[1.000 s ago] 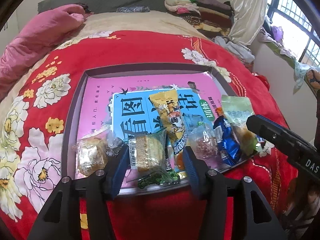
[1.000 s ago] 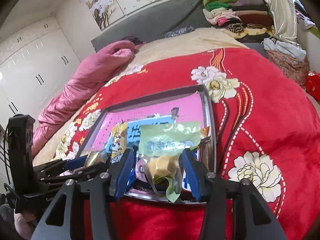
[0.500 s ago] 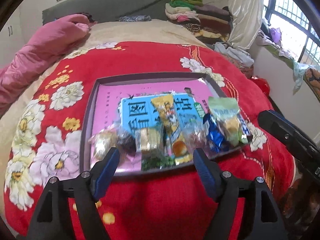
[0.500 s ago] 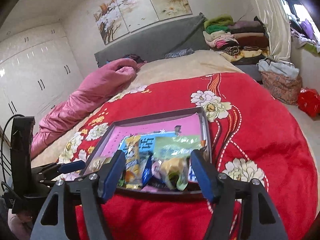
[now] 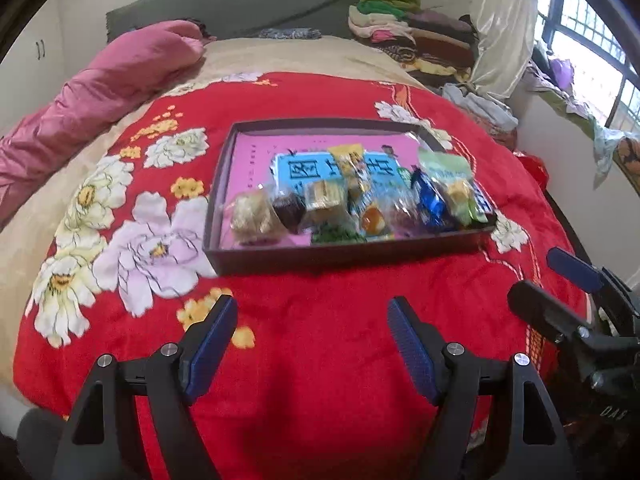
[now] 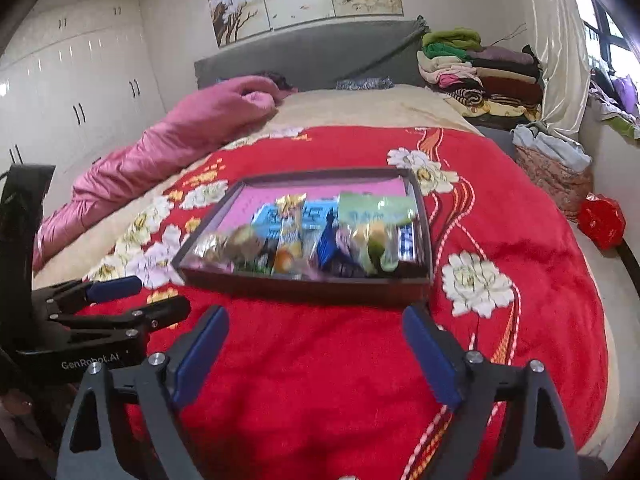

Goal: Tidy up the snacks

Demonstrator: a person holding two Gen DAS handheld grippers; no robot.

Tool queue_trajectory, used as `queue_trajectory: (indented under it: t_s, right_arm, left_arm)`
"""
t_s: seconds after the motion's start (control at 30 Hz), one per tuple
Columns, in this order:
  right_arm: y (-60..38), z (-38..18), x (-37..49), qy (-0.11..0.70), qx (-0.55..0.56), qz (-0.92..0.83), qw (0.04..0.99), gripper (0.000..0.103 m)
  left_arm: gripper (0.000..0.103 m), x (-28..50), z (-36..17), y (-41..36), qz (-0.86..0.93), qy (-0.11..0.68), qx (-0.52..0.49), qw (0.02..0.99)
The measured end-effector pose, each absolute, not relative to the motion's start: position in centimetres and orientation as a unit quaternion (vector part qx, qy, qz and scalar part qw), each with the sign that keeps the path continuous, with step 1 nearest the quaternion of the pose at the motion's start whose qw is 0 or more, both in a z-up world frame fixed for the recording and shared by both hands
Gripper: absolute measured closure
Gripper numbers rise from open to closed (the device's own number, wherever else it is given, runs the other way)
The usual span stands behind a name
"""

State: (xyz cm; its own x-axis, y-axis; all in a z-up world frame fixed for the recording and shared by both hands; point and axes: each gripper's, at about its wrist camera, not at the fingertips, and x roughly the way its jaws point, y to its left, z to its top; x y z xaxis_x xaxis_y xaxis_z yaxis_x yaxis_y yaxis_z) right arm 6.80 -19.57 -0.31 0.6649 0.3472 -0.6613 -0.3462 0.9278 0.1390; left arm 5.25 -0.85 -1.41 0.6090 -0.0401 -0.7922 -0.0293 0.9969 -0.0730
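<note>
Both of my grippers hang over the red flowered blanket (image 5: 320, 292), short of the tray. My left gripper (image 5: 310, 344) has its blue pads wide apart with nothing between them. My right gripper (image 6: 316, 344) is spread wide too; its jaws have just been opening, and nothing sits between them either.

Just ahead, the dark tray (image 5: 348, 258) lies flat on the blanket, its long side running left to right across my view. Inside, on a pink book cover (image 5: 256, 152), the snacks sit in a row along the near edge: a pale round cake (image 5: 250, 218), a dark cake (image 5: 288, 208), a square yellow cake (image 5: 324, 196), a blue packet (image 5: 430, 204) and a green bag (image 5: 444, 166). One long yellow packet (image 5: 352, 168) points away from me, toward the far wall. Beyond lies a pink quilt (image 5: 120, 84).
</note>
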Motion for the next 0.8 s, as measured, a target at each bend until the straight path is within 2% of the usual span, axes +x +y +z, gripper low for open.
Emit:
queue_trajectory:
  t_s: [0.4, 0.8]
  right_arm:
    - [-19.4, -1.0, 4.5, 0.382, -0.043, 0.144, 0.912, 0.011]
    - [-19.9, -0.9, 4.0, 0.393, -0.032, 0.140, 0.908, 0.011]
  left_arm:
    - [0.025, 3.2, -0.4, -2.2, -0.016, 0.441, -0.032, 0.897]
    - [0.025, 2.5, 0.0, -2.0, -0.011, 0.448, -0.034, 0.893]
